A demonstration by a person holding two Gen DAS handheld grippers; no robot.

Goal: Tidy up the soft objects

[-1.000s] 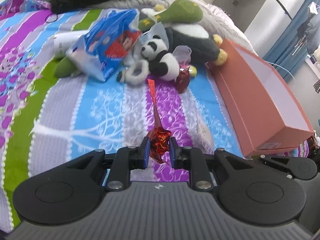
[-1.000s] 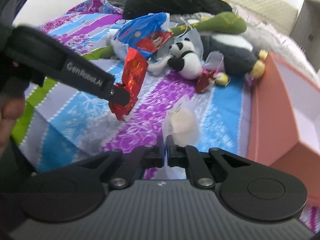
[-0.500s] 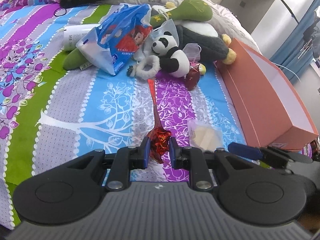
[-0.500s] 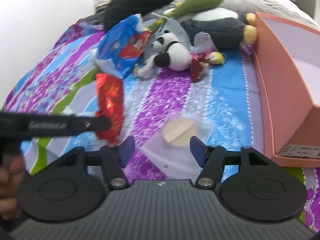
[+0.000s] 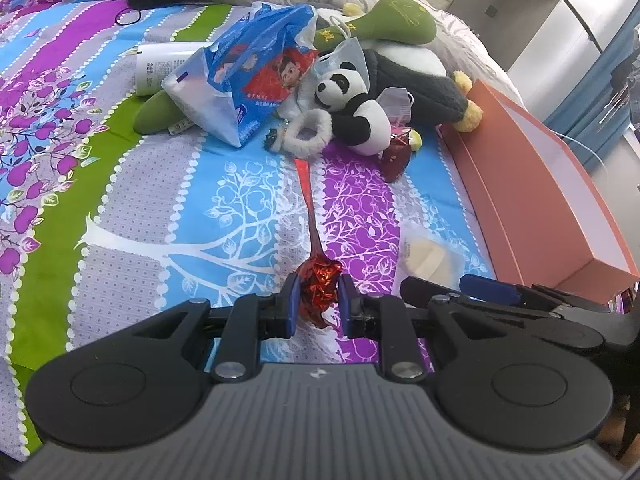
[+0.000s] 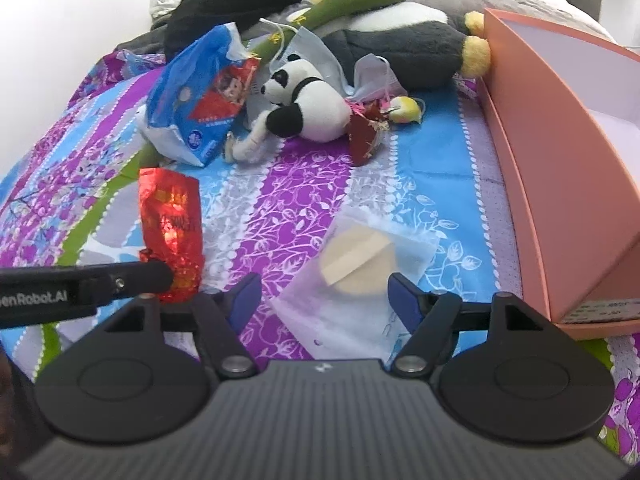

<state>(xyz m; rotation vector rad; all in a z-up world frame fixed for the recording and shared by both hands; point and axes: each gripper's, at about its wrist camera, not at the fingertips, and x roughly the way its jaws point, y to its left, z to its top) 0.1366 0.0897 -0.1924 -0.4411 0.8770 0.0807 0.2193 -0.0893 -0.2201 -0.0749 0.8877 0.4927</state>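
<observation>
Risks at this stage lie mostly with the two small packets near the front of the bed. Left gripper [image 5: 316,302] is clenched on the crumpled lower end of a red foil packet [image 6: 170,232], held upright above the bedspread [image 5: 168,208]; only the scrunched tail sits between the pads, so the slick foil could slide out if the hand swings or tilts. Right gripper [image 6: 324,300] stands released, its jaws having just been opening, and a clear sachet [image 6: 360,268] with a pale pad inside lies flat on the bedspread between and just ahead of its fingers, not pressed by either pad. That sachet looks thin and flimsy: a closing pinch from above may skate over it or catch the bedspread fabric instead.

The sachet sits near the salmon box [image 6: 560,152], which stands open at the right with its wall close beside the right-hand finger; a careless sweep could knock the box's corner. Both grippers work close together, the left one's finger reaching across just beside the right one's left finger, so a collision is possible.

Further back, the panda plush [image 5: 356,116], blue-and-red plastic bag [image 5: 248,76], green plush [image 5: 396,20] and a second small red packet [image 6: 366,136] lie heaped and touching; pulling one may drag its neighbours.
</observation>
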